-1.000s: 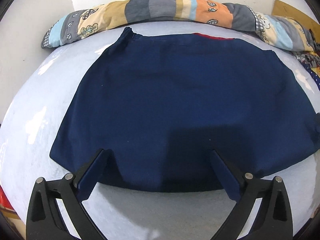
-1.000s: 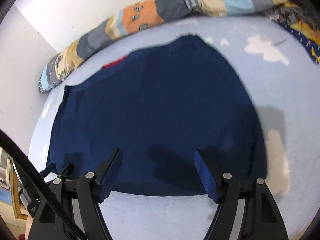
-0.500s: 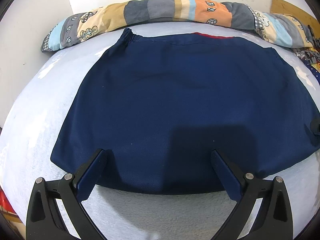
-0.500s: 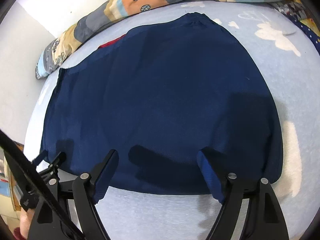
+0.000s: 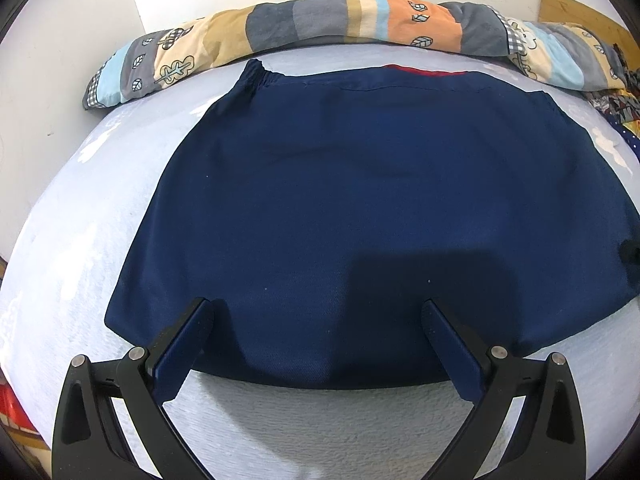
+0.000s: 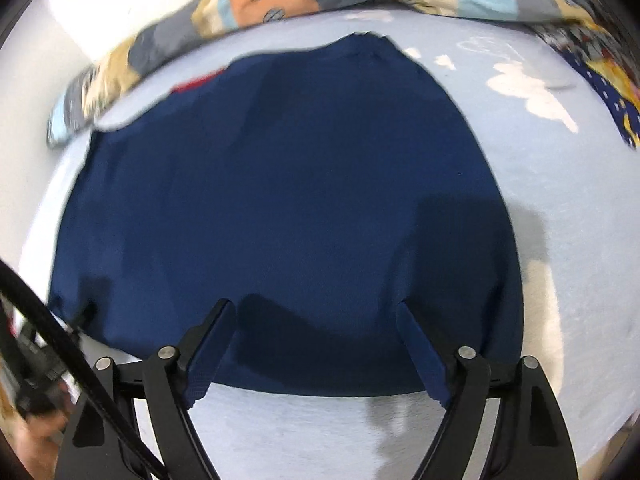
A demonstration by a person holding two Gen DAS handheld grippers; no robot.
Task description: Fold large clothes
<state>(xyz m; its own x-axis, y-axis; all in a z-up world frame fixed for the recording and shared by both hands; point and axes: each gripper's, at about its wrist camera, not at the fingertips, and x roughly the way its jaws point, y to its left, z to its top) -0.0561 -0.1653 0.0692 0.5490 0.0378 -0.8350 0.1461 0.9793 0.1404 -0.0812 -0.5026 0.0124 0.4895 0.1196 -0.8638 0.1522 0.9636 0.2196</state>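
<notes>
A large navy blue garment (image 5: 372, 200) lies spread flat on the pale blue bed sheet (image 5: 80, 216), a strip of red showing at its far edge. In the right wrist view the same garment (image 6: 280, 200) fills the middle. My left gripper (image 5: 316, 312) hovers open over the garment's near hem, nothing between its fingers. My right gripper (image 6: 316, 316) hangs over the near hem further right, its jaws opening, with nothing held between them. The left gripper's tip (image 6: 86, 314) shows at the garment's left corner in the right wrist view.
A patchwork quilt roll (image 5: 360, 20) lies along the wall behind the garment. A patterned dark blue and yellow cloth (image 6: 600, 92) sits at the right of the bed. A black cable (image 6: 60, 344) crosses the lower left of the right wrist view.
The right gripper's view has shifted and rolled slightly and its fingers stand a little wider. The left gripper and the garment have stayed put.
</notes>
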